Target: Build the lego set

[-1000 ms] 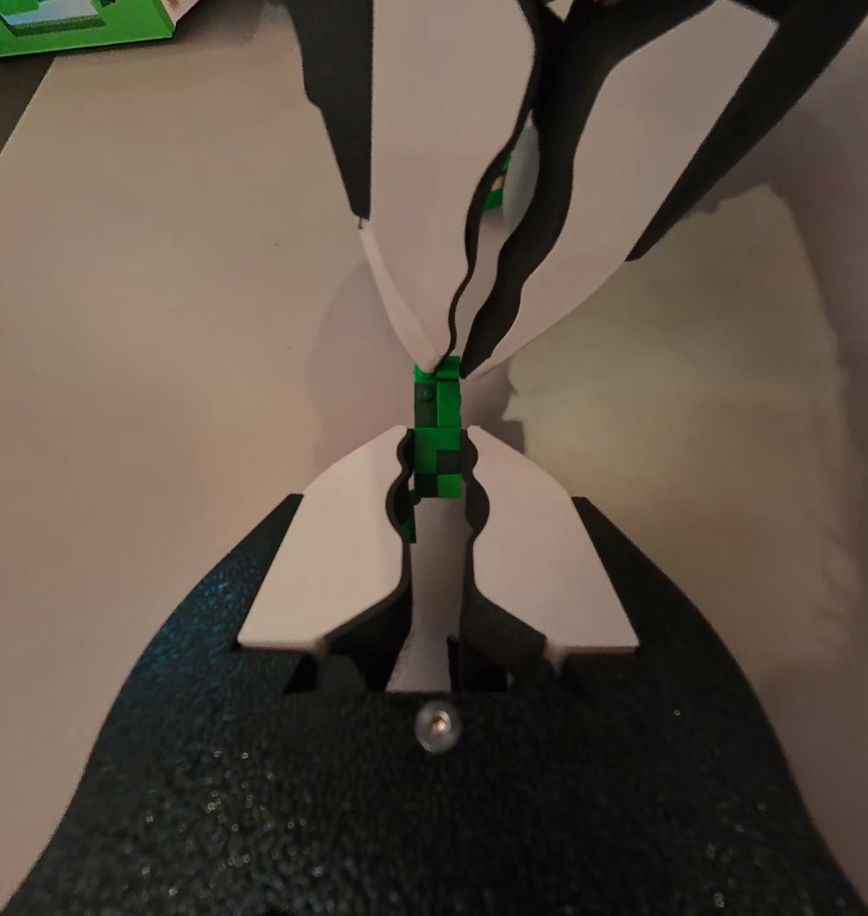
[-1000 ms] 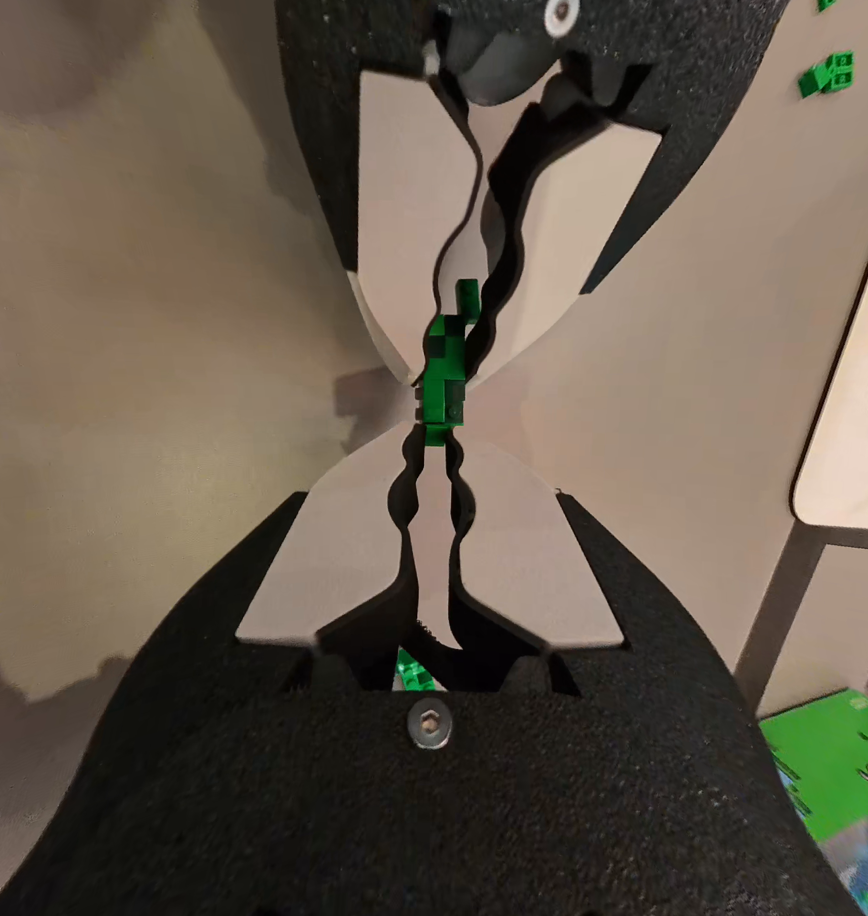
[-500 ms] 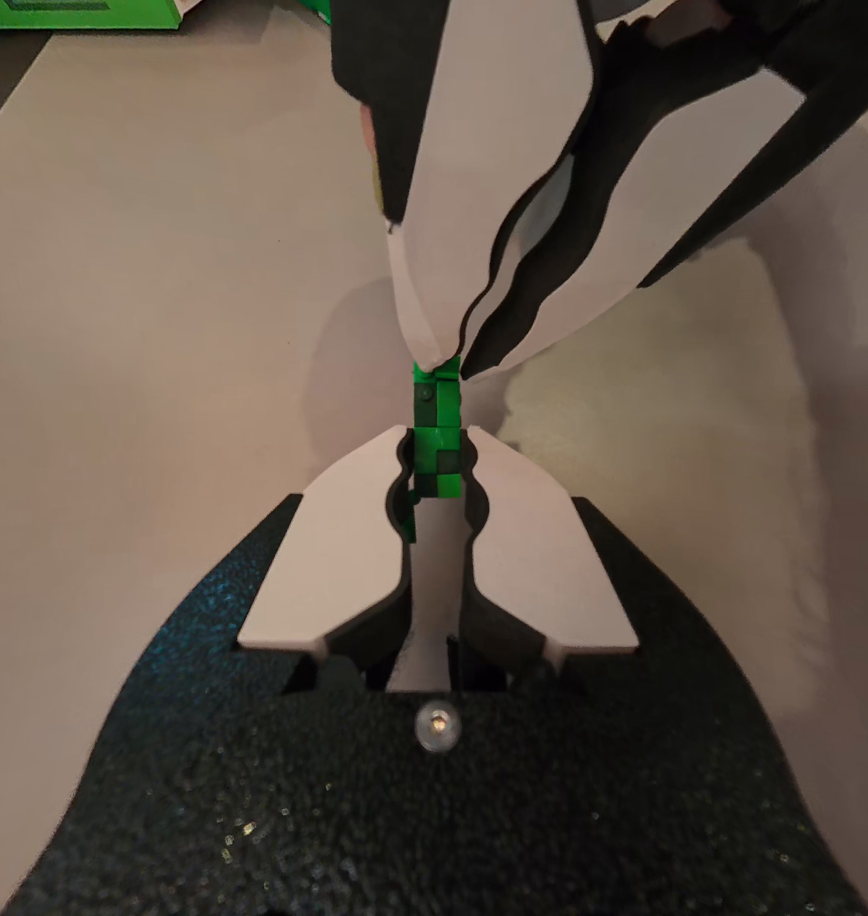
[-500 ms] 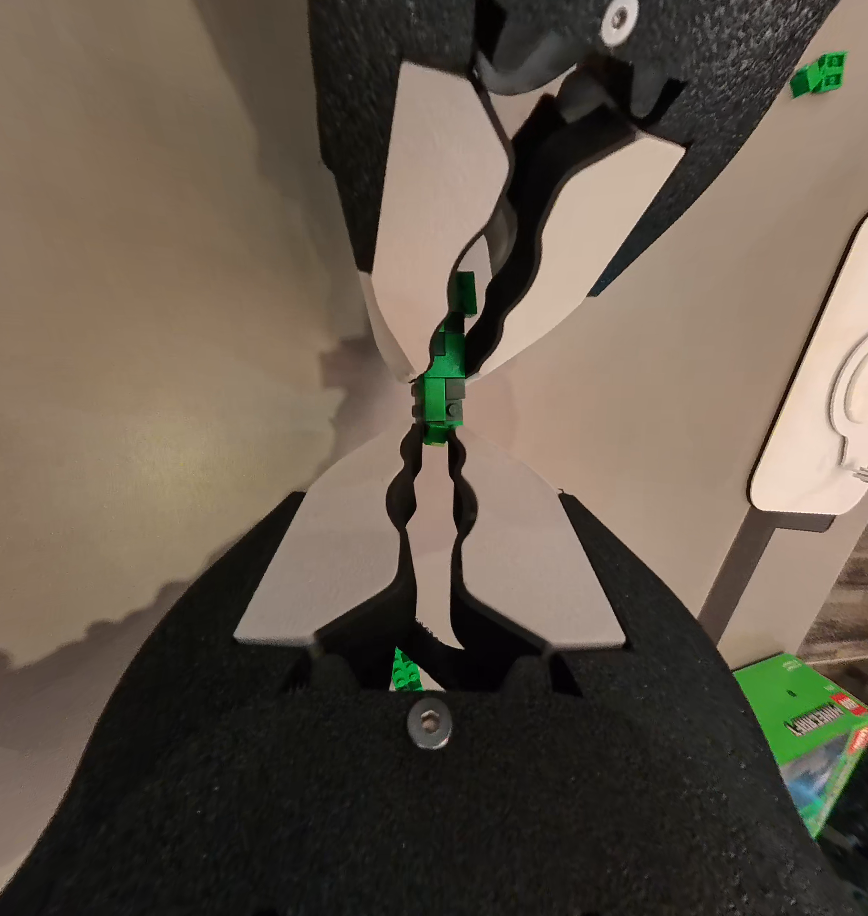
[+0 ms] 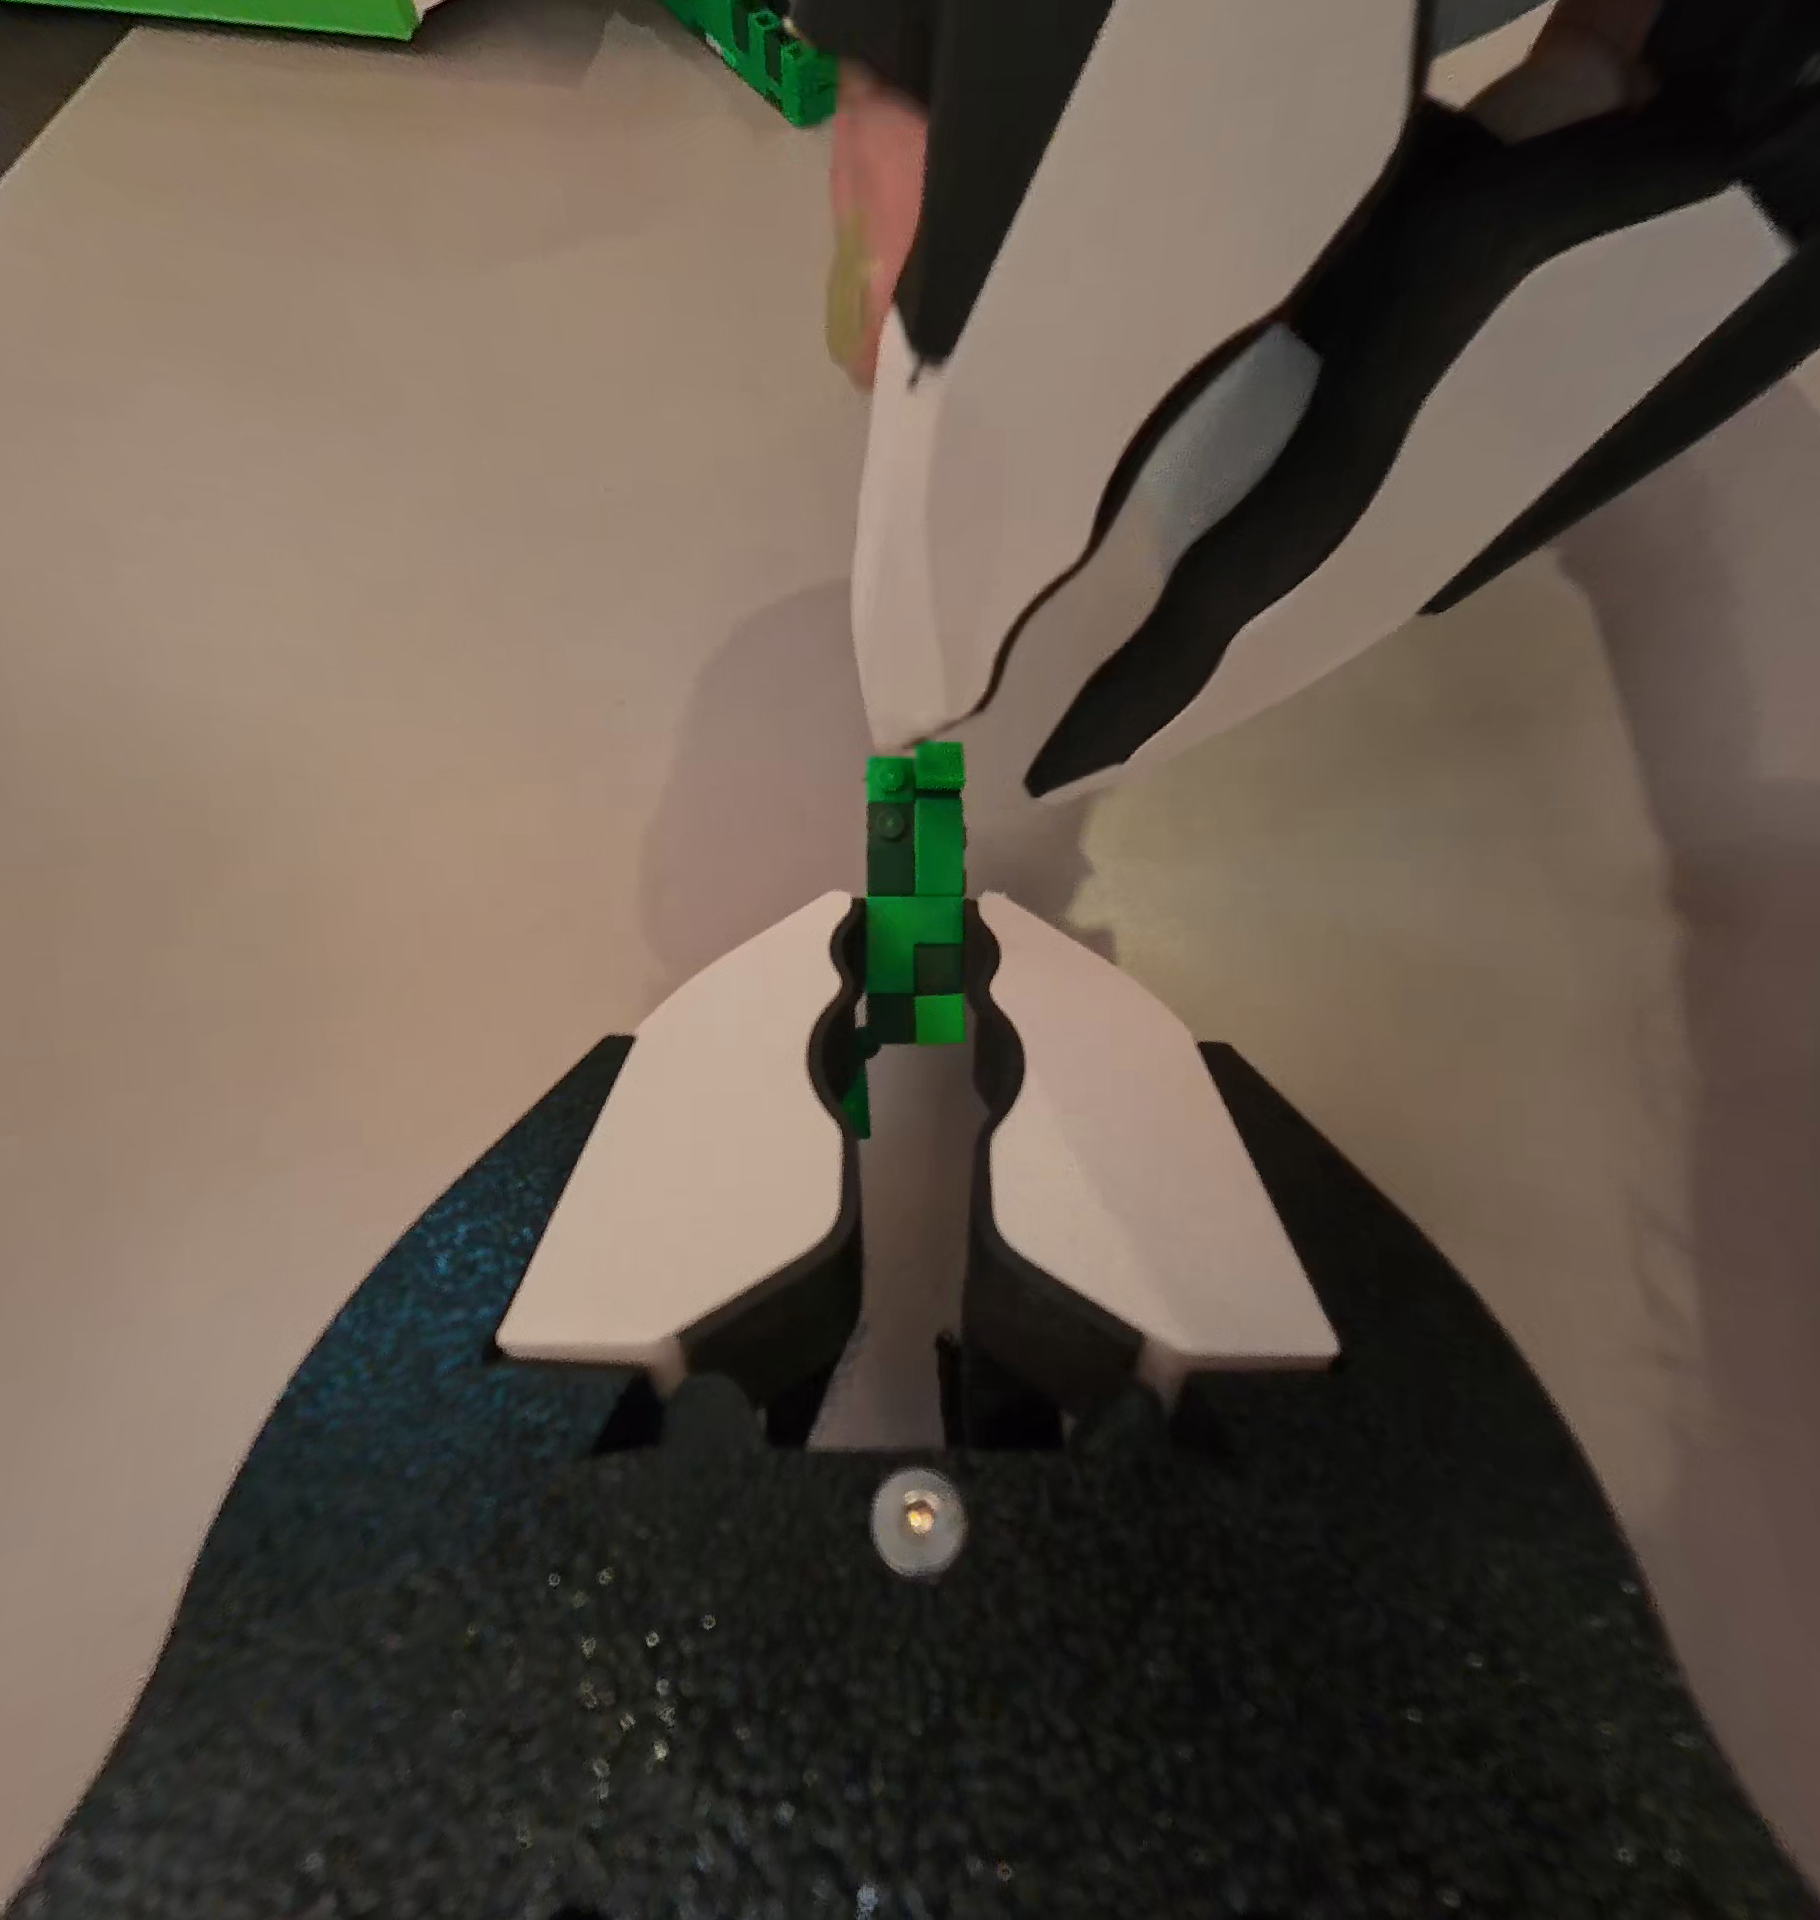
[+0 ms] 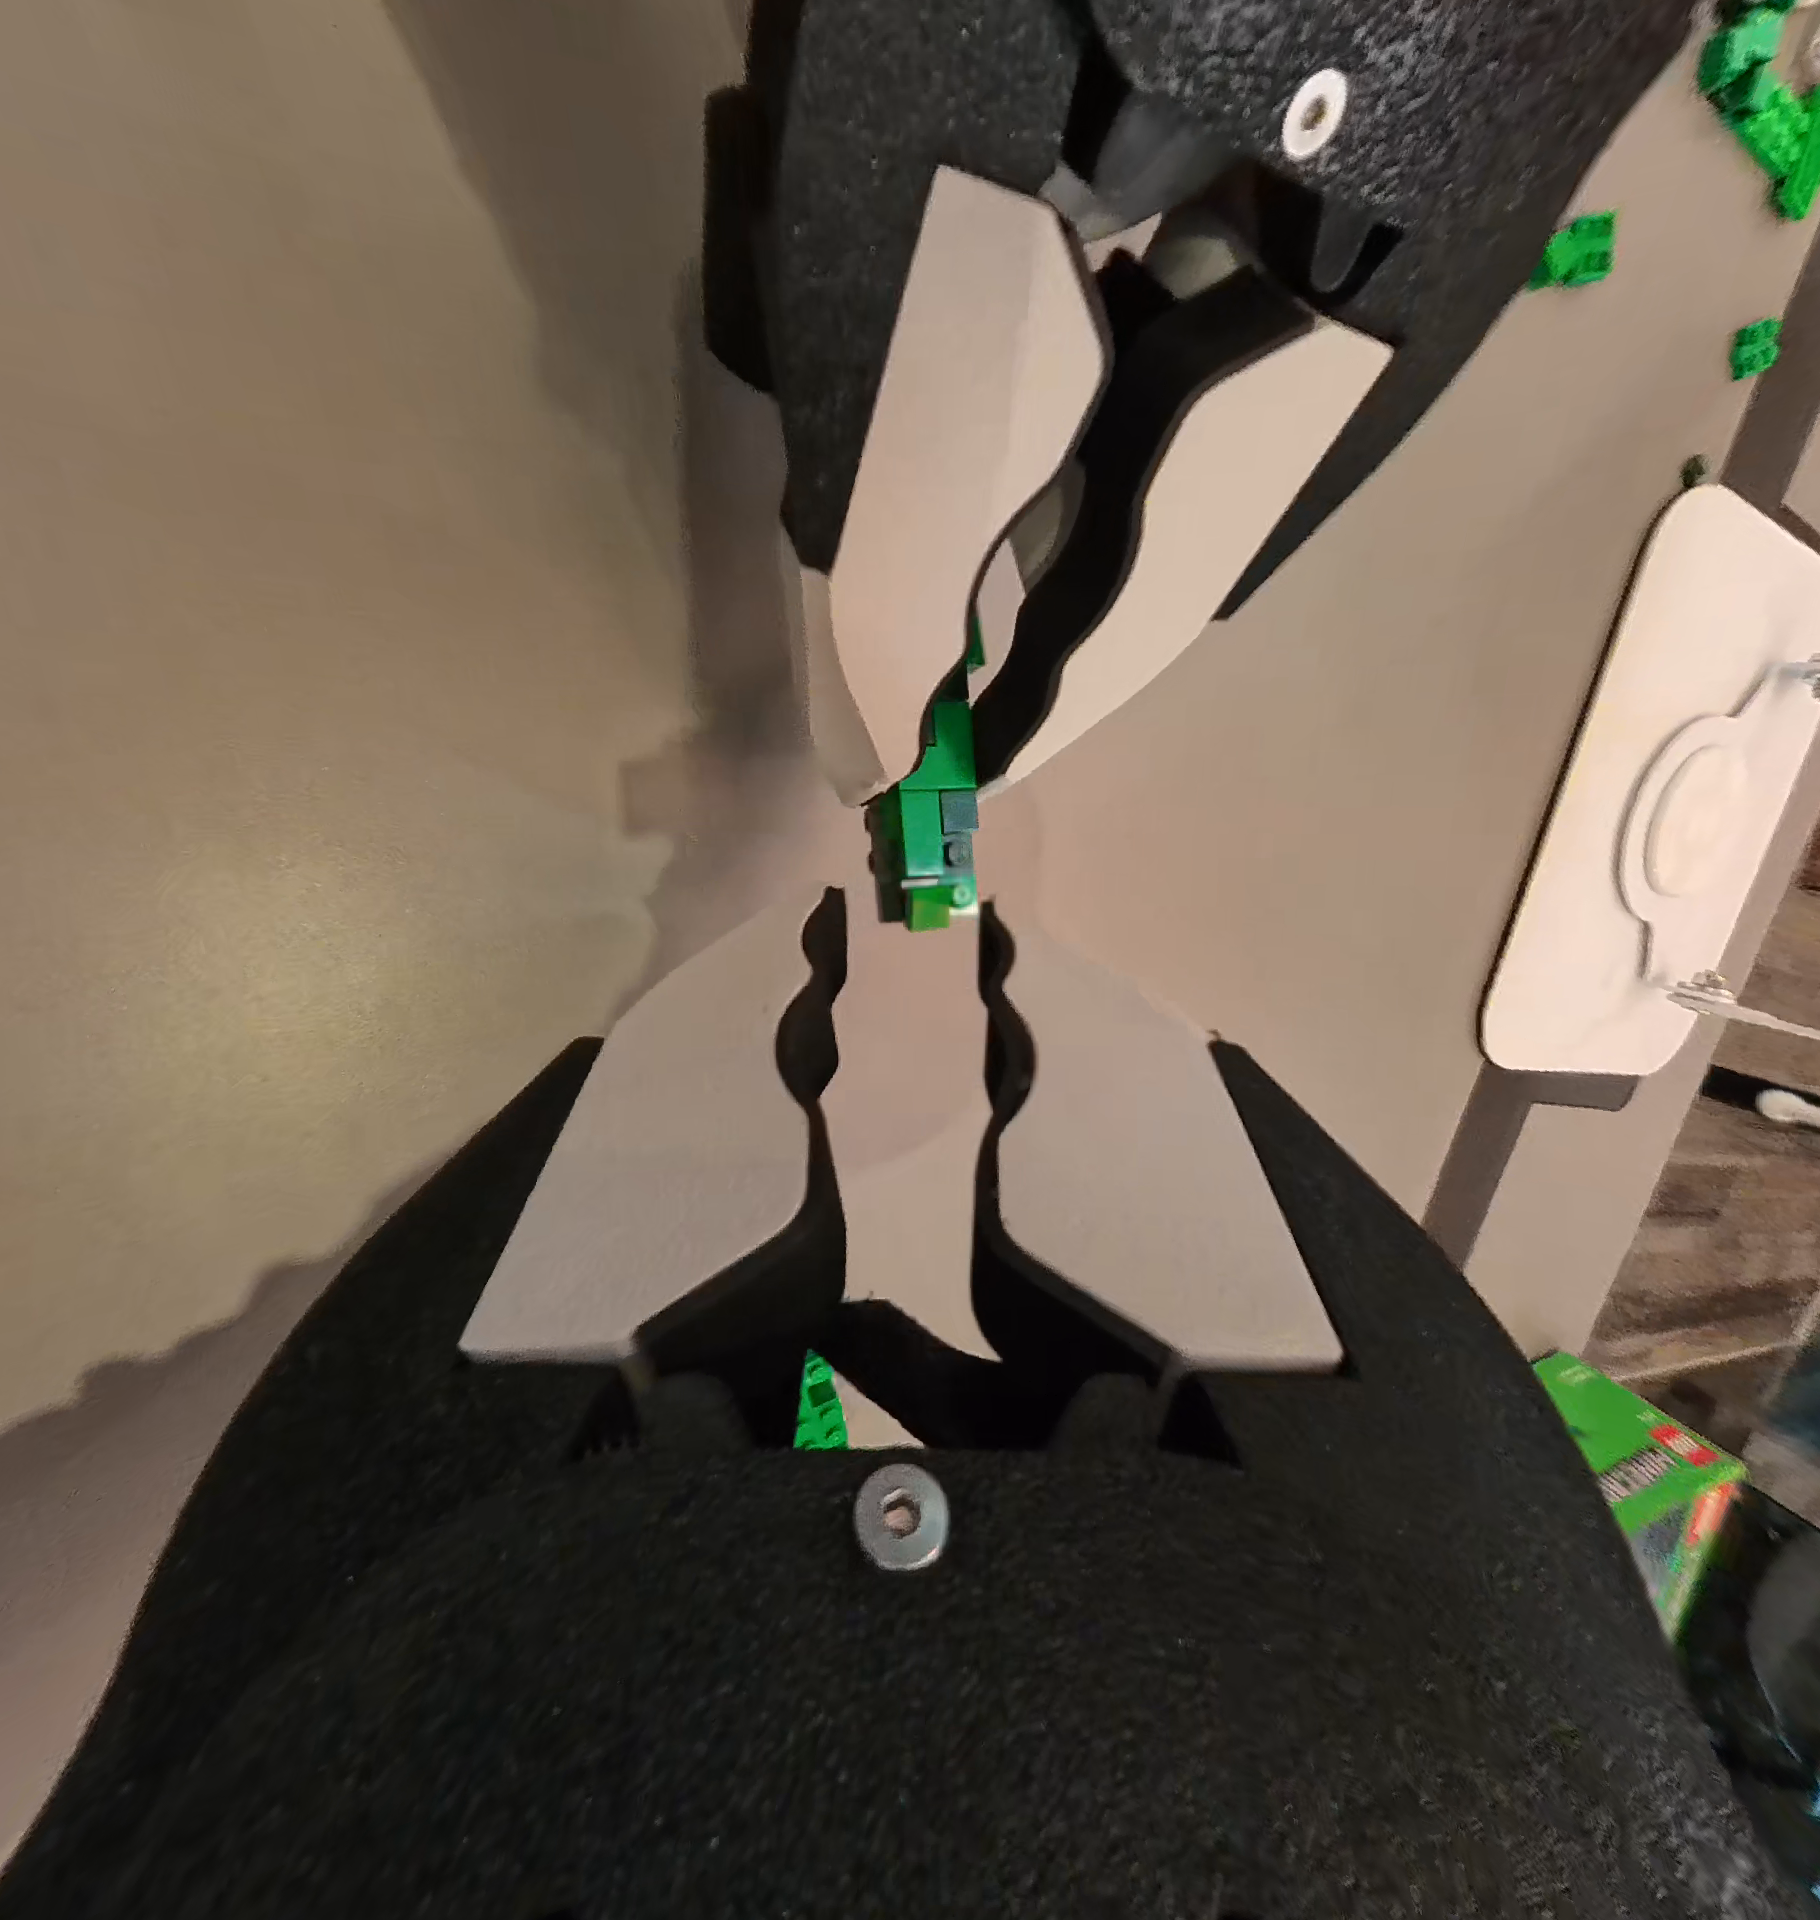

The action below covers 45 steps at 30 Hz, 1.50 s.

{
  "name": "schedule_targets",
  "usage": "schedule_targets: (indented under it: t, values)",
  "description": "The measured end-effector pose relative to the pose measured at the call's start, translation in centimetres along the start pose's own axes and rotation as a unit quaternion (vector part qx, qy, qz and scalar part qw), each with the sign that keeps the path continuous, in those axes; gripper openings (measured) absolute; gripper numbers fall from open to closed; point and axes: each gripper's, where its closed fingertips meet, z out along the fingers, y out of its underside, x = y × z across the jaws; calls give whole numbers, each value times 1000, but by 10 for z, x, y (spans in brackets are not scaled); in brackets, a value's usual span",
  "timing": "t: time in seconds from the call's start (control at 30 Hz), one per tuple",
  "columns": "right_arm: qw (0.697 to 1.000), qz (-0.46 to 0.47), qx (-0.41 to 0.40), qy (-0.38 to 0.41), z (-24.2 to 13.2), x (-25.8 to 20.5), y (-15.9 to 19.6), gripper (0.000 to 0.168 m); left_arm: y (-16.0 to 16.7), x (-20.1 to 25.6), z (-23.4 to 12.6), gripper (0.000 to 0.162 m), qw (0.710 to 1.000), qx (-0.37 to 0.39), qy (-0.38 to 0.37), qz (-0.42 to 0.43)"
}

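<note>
- The green lego figure (image 5: 916, 914), a slim stack of light and dark green bricks, sits clamped between the fingertips of the left gripper (image 5: 916, 935), held up above the tan table (image 5: 314, 623); its studded top end sticks out past the tips.
- The right gripper (image 5: 963, 758) has just let go: half a second ago its tips were pinched on the figure's top end, and now its fingers stand parted, one tip grazing the top brick and the other off to the right.
- That likely means the piece it was pressing on is seated, so the right gripper is free to fetch the next part.
- The right wrist view shows what the left cannot: loose green bricks (image 6: 1571, 249) lying far right on the table, a white plate (image 6: 1664, 810) at the table's right edge, and a green box (image 6: 1654, 1455) down on the floor.
- In that same view the right gripper (image 6: 911, 914) shows a clear gap, with the figure (image 6: 927, 842) just at its tips.
- The left wrist view alone shows a person's hand (image 5: 864, 208) behind the right gripper and another green box (image 5: 210, 16) at the far left edge.
</note>
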Motion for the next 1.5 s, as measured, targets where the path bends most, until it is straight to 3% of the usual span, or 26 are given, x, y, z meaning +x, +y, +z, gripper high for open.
schedule_targets:
  t: [0.1,0.2,0.3,0.43,0.87,1.2,1.5]
  values:
    - [998,9,37,46,-10,7,-4,34,-3,-5,-5,17,1000,15,0,-13]
    - [977,-33,89,189,-23,24,-11,39,-12,-10,-16,17,998,49,10,-41]
    - [941,-104,85,311,-27,30,-12,46,-23,-10,-28,17,993,86,39,-74]
    - [919,-111,101,364,-33,36,-16,50,-33,-7,-41,17,987,113,71,-92]
    - [887,-212,100,399,-41,35,-32,19,-41,7,-51,17,983,115,108,-91]
    - [869,-312,69,378,-40,22,-31,17,-35,15,-47,17,987,84,114,-73]
    - [897,-318,67,299,-36,12,-27,17,-28,24,-39,17,985,64,143,-75]
